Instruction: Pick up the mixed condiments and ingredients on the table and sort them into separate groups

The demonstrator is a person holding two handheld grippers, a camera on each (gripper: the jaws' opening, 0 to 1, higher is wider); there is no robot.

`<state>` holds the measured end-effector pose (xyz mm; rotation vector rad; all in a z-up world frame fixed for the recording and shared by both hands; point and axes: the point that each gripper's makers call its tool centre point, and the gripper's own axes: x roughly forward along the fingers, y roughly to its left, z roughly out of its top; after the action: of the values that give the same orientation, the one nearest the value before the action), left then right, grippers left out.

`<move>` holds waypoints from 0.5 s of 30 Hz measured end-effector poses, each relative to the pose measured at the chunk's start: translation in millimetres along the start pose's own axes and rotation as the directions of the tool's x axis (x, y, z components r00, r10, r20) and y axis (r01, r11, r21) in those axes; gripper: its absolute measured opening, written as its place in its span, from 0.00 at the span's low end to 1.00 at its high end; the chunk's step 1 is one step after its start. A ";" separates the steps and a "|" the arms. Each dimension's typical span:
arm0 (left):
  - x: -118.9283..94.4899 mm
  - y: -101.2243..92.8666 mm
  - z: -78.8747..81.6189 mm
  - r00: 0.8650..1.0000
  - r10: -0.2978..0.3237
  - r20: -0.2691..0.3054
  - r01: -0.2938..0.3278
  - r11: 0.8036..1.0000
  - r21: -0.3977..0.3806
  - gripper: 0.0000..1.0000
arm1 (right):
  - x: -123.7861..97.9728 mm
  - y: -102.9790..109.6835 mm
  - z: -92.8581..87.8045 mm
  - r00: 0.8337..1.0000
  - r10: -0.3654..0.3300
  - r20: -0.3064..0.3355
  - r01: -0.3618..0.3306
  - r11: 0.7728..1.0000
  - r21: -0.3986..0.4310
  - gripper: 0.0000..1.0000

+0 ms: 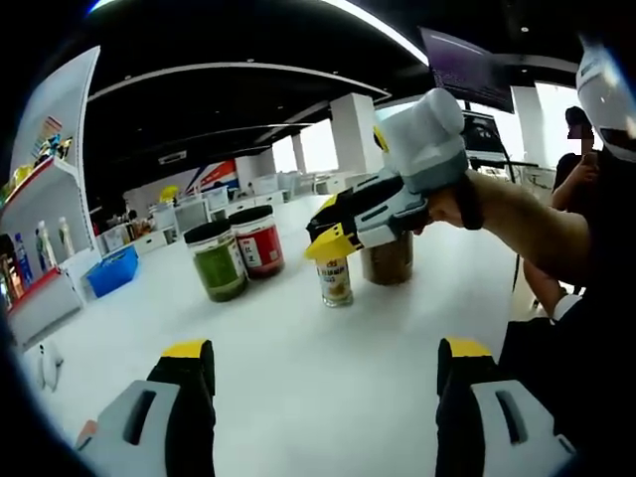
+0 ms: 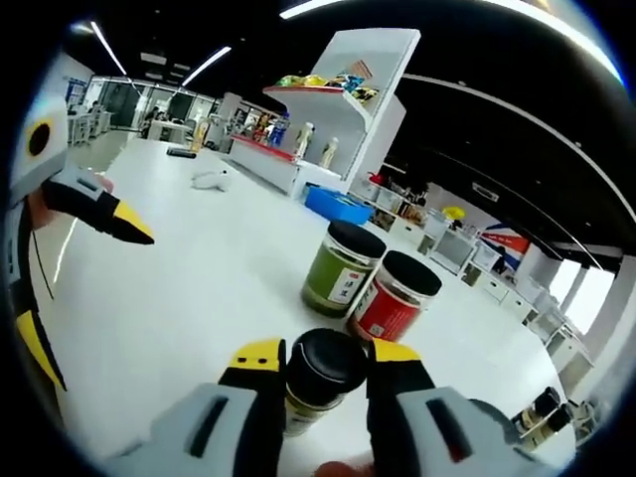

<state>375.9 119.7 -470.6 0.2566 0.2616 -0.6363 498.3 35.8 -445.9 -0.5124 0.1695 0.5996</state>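
White table (image 1: 298,378) is stretching wide through the bright hall. Green jar (image 2: 341,267) and red jar (image 2: 393,295) are standing touching, just beyond the small bottle (image 2: 316,378). Right gripper (image 2: 318,370) is pinching this bottle at its black cap, so it is risking to slip or knock the red jar. Left gripper (image 1: 323,373) is hanging spread, holding nothing.

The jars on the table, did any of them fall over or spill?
No. The green jar, the red jar and the brown jar all stand upright with lids on. The right claw holds a small black-lidded bottle, upright too. Nothing spilled.
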 end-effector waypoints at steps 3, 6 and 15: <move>0.1 -0.2 0.4 1.000 0.000 0.001 0.000 1.000 0.000 0.91 | 0.8 1.3 0.6 1.000 0.009 0.010 -0.009 1.000 0.017 0.28; -0.4 0.3 0.8 1.000 0.002 0.001 -0.002 1.000 0.002 0.91 | 1.1 3.1 1.3 1.000 0.021 0.013 -0.021 0.999 0.036 0.28; -1.8 1.2 0.5 1.000 0.007 -0.004 -0.007 1.000 0.005 0.91 | 2.8 8.7 1.5 0.999 0.036 0.023 -0.037 0.997 0.065 0.28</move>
<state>375.3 121.4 -469.4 0.2631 0.2626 -0.6295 495.5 44.1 -449.0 -0.4404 0.1775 0.6331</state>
